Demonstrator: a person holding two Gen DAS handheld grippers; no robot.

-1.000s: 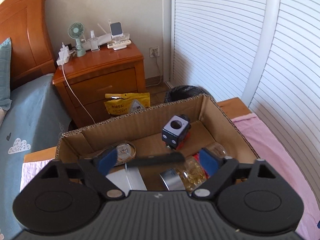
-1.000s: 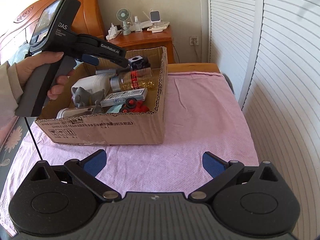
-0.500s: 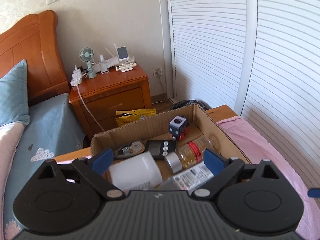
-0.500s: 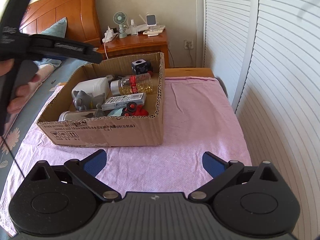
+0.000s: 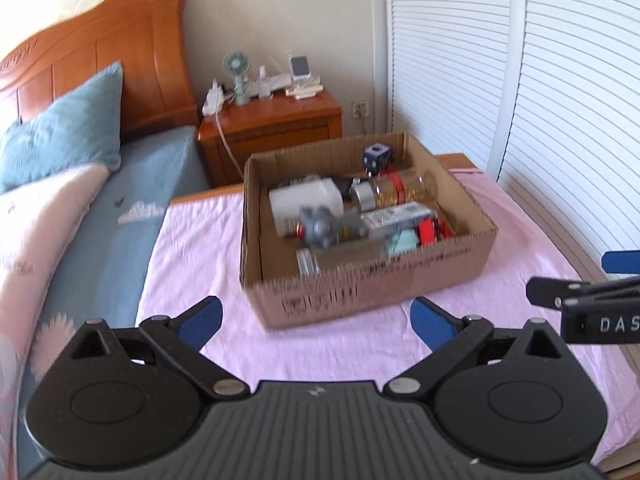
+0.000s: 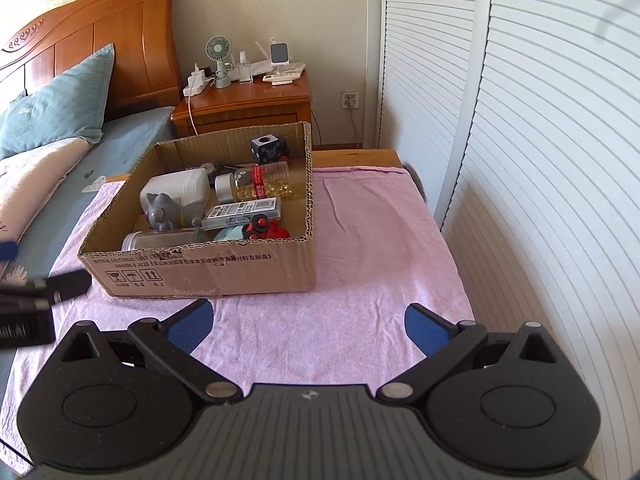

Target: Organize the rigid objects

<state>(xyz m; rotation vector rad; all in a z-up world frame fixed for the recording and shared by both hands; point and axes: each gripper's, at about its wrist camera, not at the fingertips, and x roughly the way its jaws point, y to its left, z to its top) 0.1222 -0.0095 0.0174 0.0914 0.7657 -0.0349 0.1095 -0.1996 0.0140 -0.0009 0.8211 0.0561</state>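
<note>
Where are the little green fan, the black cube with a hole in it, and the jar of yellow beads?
green fan (image 6: 218, 49), right wrist view, middle of its round head.
black cube (image 6: 269, 149), right wrist view, its front face.
jar of yellow beads (image 6: 274, 182), right wrist view, clear side beside the red label.

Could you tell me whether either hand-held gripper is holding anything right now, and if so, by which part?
Nothing is held. The left hand-held gripper is opening with nothing between its fingers, and the right hand-held gripper is open and empty. Both are short of the cardboard box.

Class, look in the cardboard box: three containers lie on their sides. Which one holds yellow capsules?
The clear bottle with the silver cap and red label band, near the box's far end. The white bottle is opaque; the clear jar by the near wall looks empty.
</note>
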